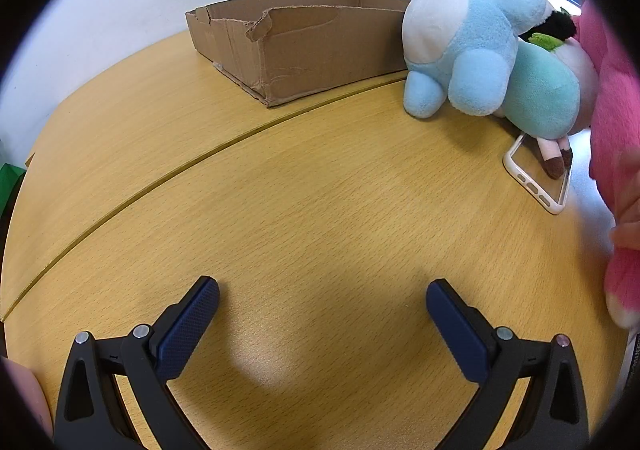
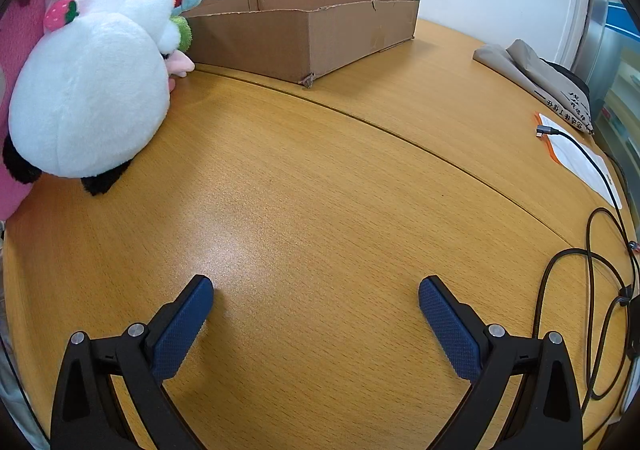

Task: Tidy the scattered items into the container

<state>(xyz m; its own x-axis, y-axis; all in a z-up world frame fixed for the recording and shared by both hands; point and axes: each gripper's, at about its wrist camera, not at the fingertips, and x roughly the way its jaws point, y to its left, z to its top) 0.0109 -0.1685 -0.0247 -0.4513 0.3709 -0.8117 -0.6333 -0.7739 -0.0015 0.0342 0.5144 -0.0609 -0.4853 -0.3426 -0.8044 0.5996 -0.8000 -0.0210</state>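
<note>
A shallow cardboard box (image 1: 304,49) (image 2: 304,33) stands at the back of the wooden table (image 1: 280,209). A pile of plush toys lies beside it: a light blue plush (image 1: 472,33), a mint green plush (image 1: 548,97) under it and a pink plush (image 1: 616,97) at the right edge. The right wrist view shows the same pile at the left, with a big white plush (image 2: 92,101) in front and the pink plush (image 2: 20,49) behind. My left gripper (image 1: 322,300) is open over bare table. My right gripper (image 2: 316,296) is open too, nothing between its fingers.
A white phone case (image 1: 540,177) lies under the toys' edge. At the right of the right wrist view are a folded grey cloth bag (image 2: 536,77), a white paper (image 2: 580,157) and black cables (image 2: 600,250). A hand (image 1: 628,226) shows near the pink plush.
</note>
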